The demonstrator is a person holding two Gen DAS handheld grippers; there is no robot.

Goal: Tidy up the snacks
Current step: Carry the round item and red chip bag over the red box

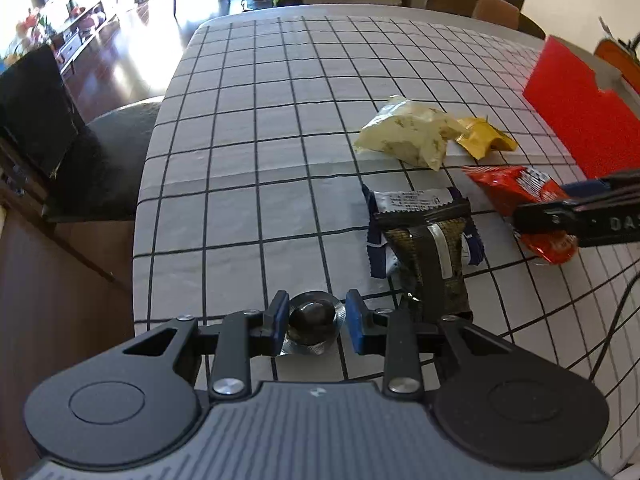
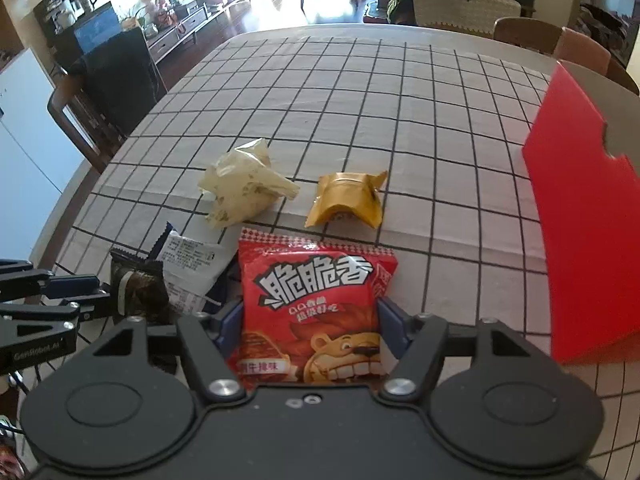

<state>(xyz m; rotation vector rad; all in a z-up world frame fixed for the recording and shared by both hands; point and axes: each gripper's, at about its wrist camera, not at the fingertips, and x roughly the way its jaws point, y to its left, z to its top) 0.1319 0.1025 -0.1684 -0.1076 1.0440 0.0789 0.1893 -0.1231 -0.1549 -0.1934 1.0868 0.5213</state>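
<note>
Several snack packs lie on the checked tablecloth (image 1: 256,152). My left gripper (image 1: 314,326) is open, its blue pads on either side of a small round dark snack in clear wrap (image 1: 312,316), with gaps showing. A dark olive pack (image 1: 432,256) lies on a white-and-navy pack (image 1: 408,200) just right of it. My right gripper (image 2: 312,320) has its jaws around a red lion-print snack bag (image 2: 316,304); whether they clamp it I cannot tell. It also shows in the left wrist view (image 1: 516,196). A cream bag (image 2: 244,184) and a yellow pouch (image 2: 348,200) lie beyond.
A red open box (image 2: 580,232) stands at the right of the table, also in the left wrist view (image 1: 576,108). Dark chairs (image 1: 80,152) stand along the left table edge. Brown chairs (image 2: 528,36) stand at the far side.
</note>
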